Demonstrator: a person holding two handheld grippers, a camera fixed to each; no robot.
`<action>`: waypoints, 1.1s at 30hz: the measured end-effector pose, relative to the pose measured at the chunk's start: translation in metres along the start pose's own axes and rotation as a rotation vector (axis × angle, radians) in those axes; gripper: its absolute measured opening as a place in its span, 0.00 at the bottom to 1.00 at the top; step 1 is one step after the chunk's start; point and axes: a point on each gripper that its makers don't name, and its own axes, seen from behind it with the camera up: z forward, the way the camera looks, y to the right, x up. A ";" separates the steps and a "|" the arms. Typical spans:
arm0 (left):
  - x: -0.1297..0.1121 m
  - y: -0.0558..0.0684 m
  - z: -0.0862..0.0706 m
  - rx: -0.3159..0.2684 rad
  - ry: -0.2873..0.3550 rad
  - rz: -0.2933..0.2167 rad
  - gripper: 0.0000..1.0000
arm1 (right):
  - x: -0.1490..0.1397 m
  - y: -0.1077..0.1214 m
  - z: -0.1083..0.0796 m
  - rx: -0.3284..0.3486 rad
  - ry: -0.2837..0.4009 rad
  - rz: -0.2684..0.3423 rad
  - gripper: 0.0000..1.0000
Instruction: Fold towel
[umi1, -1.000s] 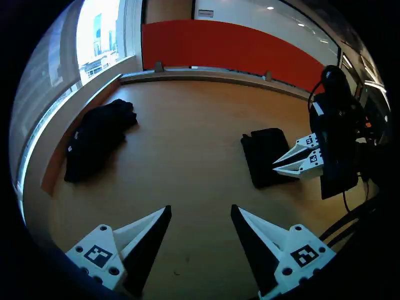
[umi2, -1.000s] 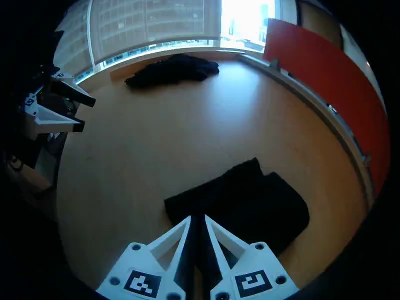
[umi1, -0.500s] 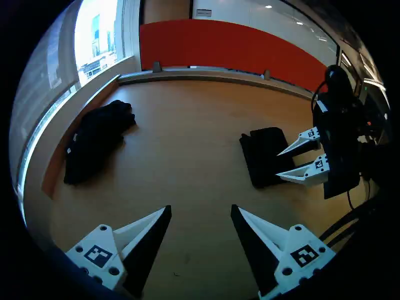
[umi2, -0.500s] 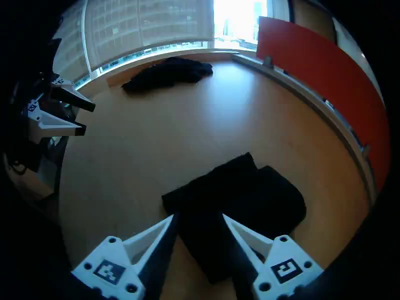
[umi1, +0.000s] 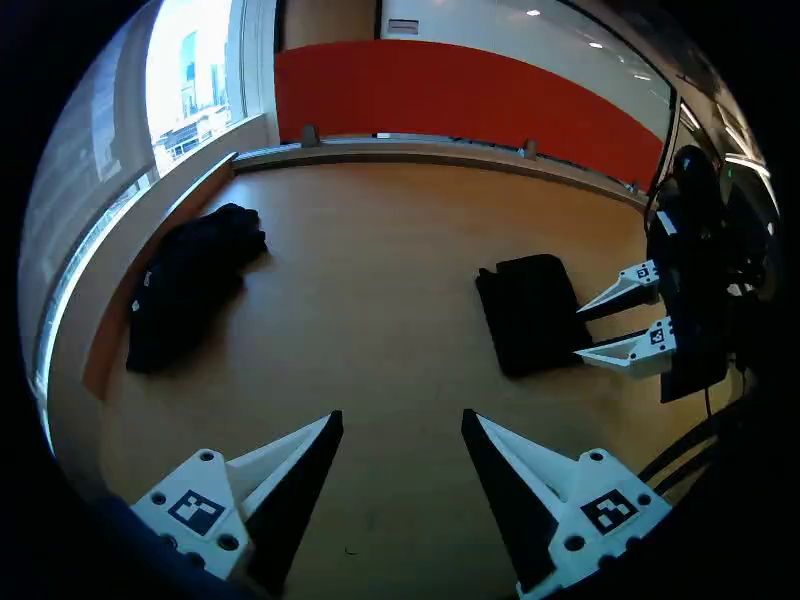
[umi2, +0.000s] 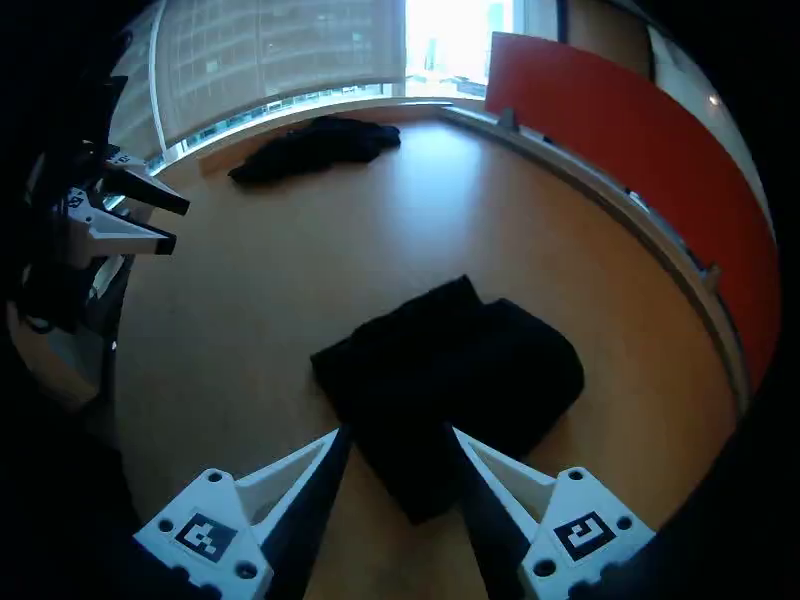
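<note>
Though ungripped, towel (umi2: 450, 370) partly between right gripper's (umi2: 398, 432) parted jaws.

Left gripper (umi1: 400, 415) and right gripper (umi2: 398, 431) are white, black-lined and square-marked.

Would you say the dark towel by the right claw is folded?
Folded: the towel lies flat as a compact rectangle, one layer's edge showing atop another.
</note>
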 end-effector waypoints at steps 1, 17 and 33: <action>0.000 0.000 0.000 -0.001 0.000 0.000 0.88 | -0.004 0.002 -0.002 -0.005 -0.004 0.006 0.69; 0.001 0.006 0.001 -0.012 0.001 0.009 0.88 | -0.051 0.018 -0.011 -0.059 -0.054 0.068 0.67; 0.000 0.008 -0.001 -0.015 0.004 0.008 0.88 | -0.064 0.018 -0.005 -0.068 -0.068 0.113 0.24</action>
